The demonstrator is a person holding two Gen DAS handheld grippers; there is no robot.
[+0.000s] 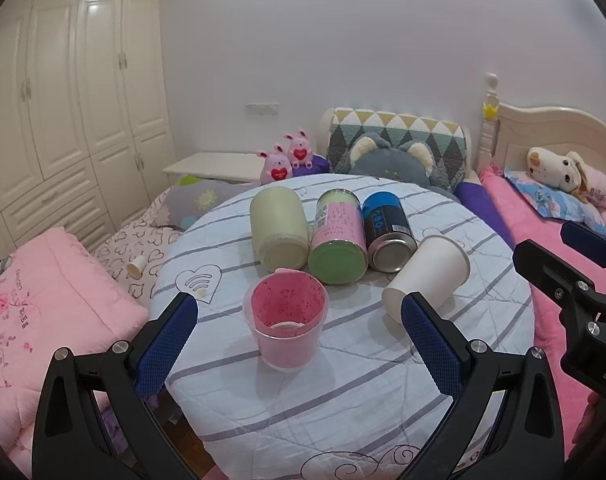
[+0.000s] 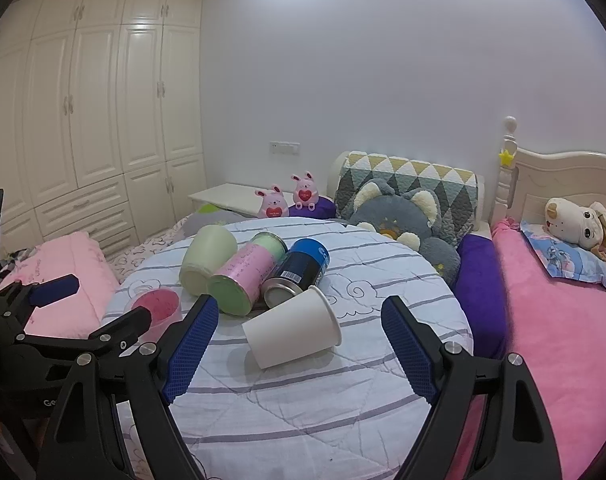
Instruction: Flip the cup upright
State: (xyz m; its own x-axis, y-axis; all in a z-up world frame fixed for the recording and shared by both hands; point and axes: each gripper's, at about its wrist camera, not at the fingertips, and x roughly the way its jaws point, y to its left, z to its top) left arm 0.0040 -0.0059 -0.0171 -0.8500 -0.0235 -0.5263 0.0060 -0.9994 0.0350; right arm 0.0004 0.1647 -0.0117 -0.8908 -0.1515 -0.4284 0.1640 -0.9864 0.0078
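Note:
A white paper cup (image 1: 427, 276) lies on its side on the round table (image 1: 343, 392), its mouth toward the cans; it also shows in the right wrist view (image 2: 293, 330). A pink plastic cup (image 1: 286, 320) stands upright near the table's middle, also seen in the right wrist view (image 2: 157, 308). My left gripper (image 1: 299, 340) is open, its jaws standing either side of the pink cup and apart from it. My right gripper (image 2: 299, 354) is open, just short of the white cup.
Three containers lie on their sides behind the cups: a cream jar (image 1: 279, 232), a pink-green can (image 1: 337, 240) and a blue can (image 1: 387, 232). Pink bedding (image 1: 43, 312) is on the left, a pink bed (image 2: 563, 340) on the right, plush toys behind.

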